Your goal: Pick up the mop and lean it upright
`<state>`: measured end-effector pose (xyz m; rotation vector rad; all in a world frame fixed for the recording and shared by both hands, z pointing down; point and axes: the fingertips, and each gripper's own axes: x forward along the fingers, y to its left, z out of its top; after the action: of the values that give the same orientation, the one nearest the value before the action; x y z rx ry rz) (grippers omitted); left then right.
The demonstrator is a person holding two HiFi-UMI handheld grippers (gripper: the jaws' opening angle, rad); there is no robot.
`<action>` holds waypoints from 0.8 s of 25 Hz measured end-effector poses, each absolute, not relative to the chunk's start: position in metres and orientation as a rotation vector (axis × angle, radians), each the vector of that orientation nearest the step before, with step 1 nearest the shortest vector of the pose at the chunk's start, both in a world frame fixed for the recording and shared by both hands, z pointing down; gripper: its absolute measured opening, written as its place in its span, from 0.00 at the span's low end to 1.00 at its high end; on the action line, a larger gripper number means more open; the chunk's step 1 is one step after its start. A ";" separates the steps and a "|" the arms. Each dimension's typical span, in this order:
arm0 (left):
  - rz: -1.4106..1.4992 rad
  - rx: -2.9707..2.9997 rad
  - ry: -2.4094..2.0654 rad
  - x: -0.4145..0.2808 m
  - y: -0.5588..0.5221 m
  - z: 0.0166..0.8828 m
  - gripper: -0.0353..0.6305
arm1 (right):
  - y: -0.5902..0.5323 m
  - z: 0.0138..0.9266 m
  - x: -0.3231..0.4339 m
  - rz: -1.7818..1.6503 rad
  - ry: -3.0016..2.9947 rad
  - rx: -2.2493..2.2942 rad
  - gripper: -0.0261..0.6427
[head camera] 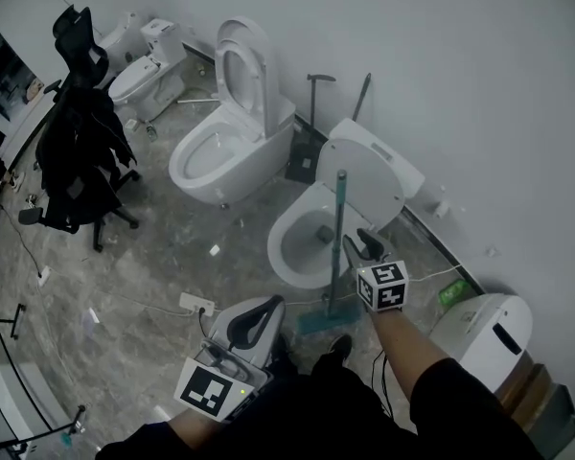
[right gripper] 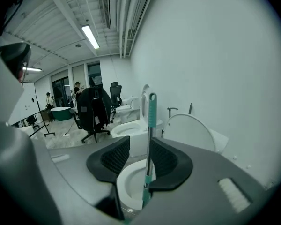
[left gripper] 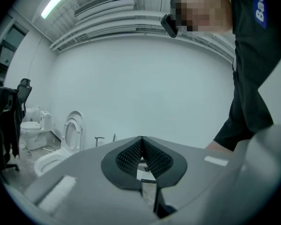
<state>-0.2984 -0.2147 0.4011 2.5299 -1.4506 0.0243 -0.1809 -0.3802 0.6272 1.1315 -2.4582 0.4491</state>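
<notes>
While the mop (head camera: 338,220) stands almost upright between my right gripper's (head camera: 361,247) parted jaws, close to one pad but clamped by neither, it seems propped only against the toilet (head camera: 286,247) just beyond. A knock on withdrawal could topple it. My left gripper (head camera: 254,322) is closed on nothing. Only the right gripper view shows the slack around the handle; only the head view shows its head on the floor below.
</notes>
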 end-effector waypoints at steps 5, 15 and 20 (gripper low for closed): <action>0.071 2.505 -1.510 -0.306 -0.230 0.410 0.07 | -0.405 0.666 -0.192 0.472 -2.393 1.077 0.28; 0.098 2.478 -1.525 -0.310 -0.241 0.417 0.07 | -0.440 0.722 -0.204 0.501 -2.283 1.046 0.31; 0.129 2.435 -1.530 -0.320 -0.229 0.424 0.07 | -0.445 0.740 -0.213 0.524 -2.276 1.047 0.28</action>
<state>-0.3199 -0.2294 0.4237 2.4355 -1.5299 0.1292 -0.2130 -0.4454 0.7403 1.0468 -2.2758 0.5244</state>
